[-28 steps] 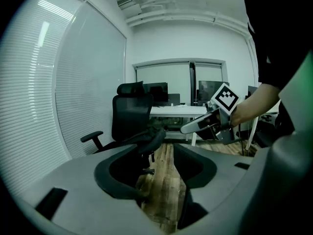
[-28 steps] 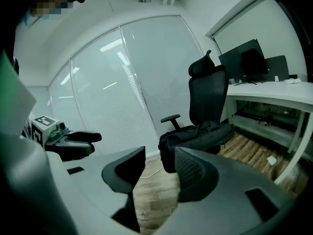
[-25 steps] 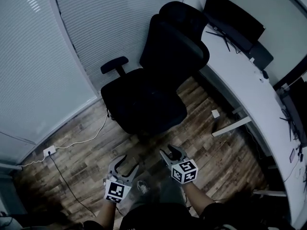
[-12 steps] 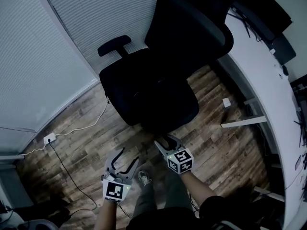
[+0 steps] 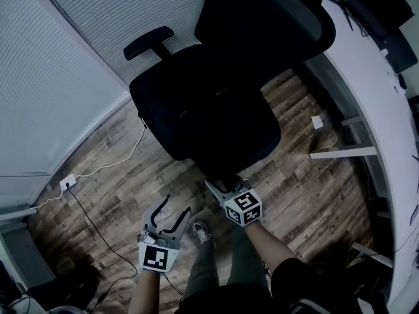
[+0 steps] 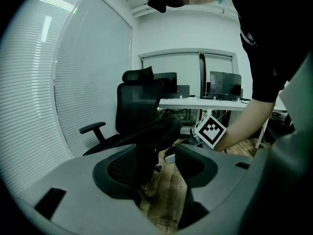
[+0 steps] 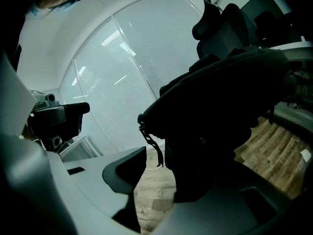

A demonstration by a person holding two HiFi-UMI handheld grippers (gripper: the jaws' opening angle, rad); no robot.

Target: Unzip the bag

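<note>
A black bag [image 6: 152, 129] lies on the seat of a black office chair [image 5: 216, 103]; from the head view it blends into the seat. In the right gripper view the bag [image 7: 220, 97] fills the middle, and a thin black strap [image 7: 152, 150] hangs from its left edge. My right gripper [image 5: 220, 187] is open at the seat's front edge, and the bag's dark bulk hides the right jaw. My left gripper [image 5: 175, 205] hovers open over the floor, short of the chair, with nothing between its jaws [image 6: 164, 155].
A white desk [image 5: 366, 90] with monitors runs along the right. Blinds on a glass wall [image 5: 52, 77] close off the left. A power strip with a white cable [image 5: 67, 184] lies on the wood floor. A small white box [image 5: 317, 122] sits by the desk leg. My shoe [image 5: 201, 231] is between the grippers.
The chair has come closer in the head view. Both grippers have moved forward, and the right one has reached the seat's front edge. The left jaws still stand apart.
</note>
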